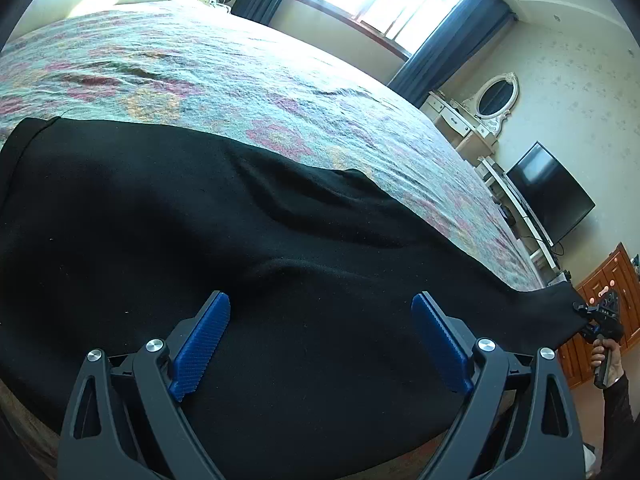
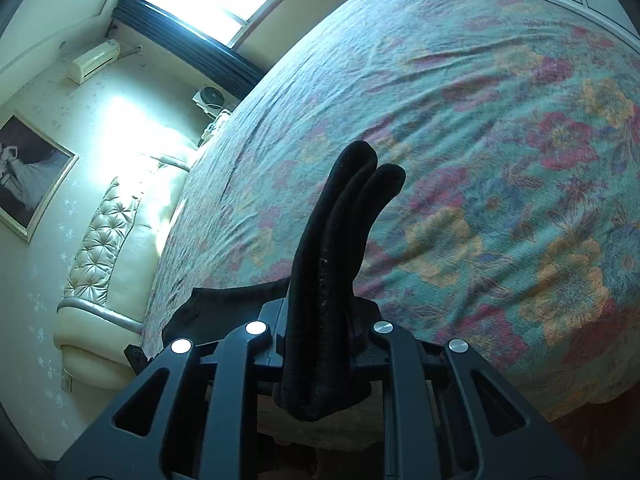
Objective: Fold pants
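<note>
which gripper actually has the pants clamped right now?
The right gripper: its jaws are shut on bunched folds of the black pants. The left gripper hangs wide open above the cloth, blue pads bare.

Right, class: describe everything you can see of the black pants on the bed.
The black pants are a soft, matte, knit-looking fabric, spread across the near side of the floral bedspread with shallow wrinkles. One end is gathered into thick folds and clamped in the right gripper, lifted clear of the bed. The left gripper is poised wide open over the middle; whether its pads touch the cloth is unclear.
</note>
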### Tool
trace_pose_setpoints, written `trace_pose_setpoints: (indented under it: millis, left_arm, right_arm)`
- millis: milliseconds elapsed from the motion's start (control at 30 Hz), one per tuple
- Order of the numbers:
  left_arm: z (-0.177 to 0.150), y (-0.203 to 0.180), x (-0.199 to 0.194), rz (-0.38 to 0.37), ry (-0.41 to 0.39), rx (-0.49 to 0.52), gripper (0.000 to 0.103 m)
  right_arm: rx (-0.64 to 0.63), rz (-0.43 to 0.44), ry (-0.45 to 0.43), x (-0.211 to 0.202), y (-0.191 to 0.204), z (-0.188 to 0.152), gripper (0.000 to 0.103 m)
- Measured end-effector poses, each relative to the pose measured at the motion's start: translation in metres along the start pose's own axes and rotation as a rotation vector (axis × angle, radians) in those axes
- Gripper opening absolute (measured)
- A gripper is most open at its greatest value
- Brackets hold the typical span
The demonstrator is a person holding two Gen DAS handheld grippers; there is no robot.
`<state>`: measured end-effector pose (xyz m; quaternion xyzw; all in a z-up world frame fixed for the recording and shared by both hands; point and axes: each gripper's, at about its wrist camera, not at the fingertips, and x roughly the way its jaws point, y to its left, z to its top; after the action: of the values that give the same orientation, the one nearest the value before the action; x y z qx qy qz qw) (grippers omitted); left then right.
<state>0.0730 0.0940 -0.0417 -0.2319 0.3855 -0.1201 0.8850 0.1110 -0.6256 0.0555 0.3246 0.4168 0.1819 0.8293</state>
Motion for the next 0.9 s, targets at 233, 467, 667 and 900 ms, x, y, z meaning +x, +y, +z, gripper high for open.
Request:
trace_pose_setpoints:
  millis: [233, 467, 667, 900]
  left_arm:
    - [-0.002, -0.004, 0.001, 0.011, -0.007, 0.033, 0.091]
    - [-0.002, -0.002, 0.001, 0.004, -0.015, 0.028, 0.091]
    - [-0.003, -0.002, 0.0, -0.005, -0.02, 0.02, 0.091]
    - [-0.003, 0.0, -0.002, -0.015, -0.027, 0.009, 0.091]
  right_arm:
    - [-0.179, 0.016, 0.002, 0.009, 0.108, 0.0, 0.018]
    - [-0.358, 0.007, 0.079, 0.061, 0.204, -0.026, 0.018]
    - [-0.491, -0.056, 0.166, 0.13, 0.25, -0.063, 0.018]
    - [-0.57, -0.119, 0.282, 0.212, 0.266, -0.112, 0.019]
